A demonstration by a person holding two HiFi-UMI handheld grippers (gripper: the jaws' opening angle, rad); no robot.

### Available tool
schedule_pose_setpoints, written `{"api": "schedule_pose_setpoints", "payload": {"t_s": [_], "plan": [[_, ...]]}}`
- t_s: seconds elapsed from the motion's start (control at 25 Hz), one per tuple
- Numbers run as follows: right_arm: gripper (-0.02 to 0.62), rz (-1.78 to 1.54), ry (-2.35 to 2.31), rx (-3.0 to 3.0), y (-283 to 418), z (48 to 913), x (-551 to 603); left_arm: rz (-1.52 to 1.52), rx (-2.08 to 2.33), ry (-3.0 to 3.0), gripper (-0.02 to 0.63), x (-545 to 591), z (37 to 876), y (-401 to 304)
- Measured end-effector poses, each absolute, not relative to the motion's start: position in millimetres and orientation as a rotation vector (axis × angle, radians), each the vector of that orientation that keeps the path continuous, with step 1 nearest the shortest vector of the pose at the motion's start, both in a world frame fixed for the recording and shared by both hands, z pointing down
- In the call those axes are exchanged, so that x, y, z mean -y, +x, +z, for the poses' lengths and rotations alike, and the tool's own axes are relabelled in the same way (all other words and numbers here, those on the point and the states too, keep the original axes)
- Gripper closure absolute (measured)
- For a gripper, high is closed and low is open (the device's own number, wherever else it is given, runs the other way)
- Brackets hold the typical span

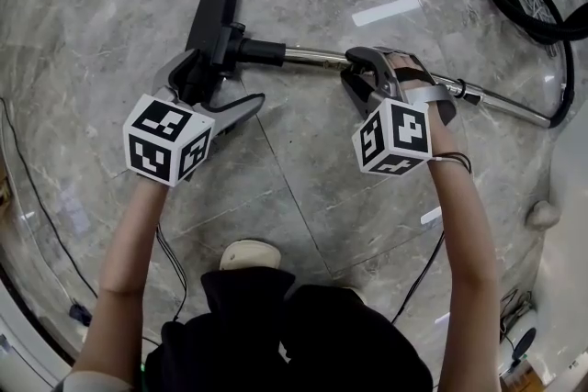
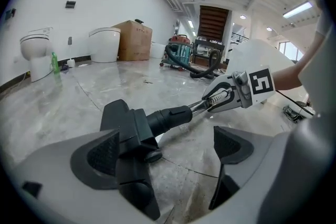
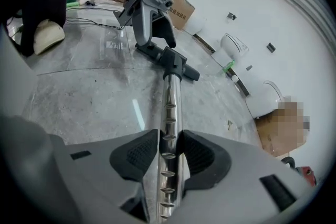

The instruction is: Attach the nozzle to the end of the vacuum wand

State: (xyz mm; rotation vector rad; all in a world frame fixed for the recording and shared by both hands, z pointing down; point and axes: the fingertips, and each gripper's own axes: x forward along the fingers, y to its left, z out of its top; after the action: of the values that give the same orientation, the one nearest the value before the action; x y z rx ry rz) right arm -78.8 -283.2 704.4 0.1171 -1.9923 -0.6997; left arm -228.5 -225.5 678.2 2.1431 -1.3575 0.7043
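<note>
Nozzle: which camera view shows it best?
Left gripper view: the nozzle fills the foreground, close up. Head view shows it partly behind the left hand-held gripper; right gripper view shows only a small, distant part.

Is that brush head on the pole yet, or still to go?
Seemingly joined: the black neck of the nozzle sits over the end of the wand. In hand: the right hand-held gripper clamps the wand; the left hand-held gripper stands open around the nozzle. Left: maybe a final push; locking can't be seen.
</note>
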Motion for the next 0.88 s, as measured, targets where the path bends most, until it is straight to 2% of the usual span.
{"api": "schedule_pose_setpoints", "payload": {"t_s": [0.08,0.2,0.48,0.8,0.88], "plan": [[0.448,-0.707,0.124,1.998,-78.3,704.3,280.8,0.696,1.345,2.159,0.041,222.8,673.8,-223.0],[0.390,-0.665,0.121,2.025,-75.2,698.2,272.5,0.656,1.320,2.177,0.041,217.4,665.9,-214.1],[0.390,-0.528,0.247,2.145,-47.9,657.8,252.5,0.558,1.213,2.245,0.043,206.3,646.0,-176.0],[0.390,0.161,0.876,2.531,17.4,590.4,213.4,0.431,0.963,2.403,0.052,181.4,619.4,-92.9],[0.391,0.339,1.076,2.572,42.3,580.4,198.7,0.412,0.905,2.431,0.088,174.6,616.0,-71.0]]}}
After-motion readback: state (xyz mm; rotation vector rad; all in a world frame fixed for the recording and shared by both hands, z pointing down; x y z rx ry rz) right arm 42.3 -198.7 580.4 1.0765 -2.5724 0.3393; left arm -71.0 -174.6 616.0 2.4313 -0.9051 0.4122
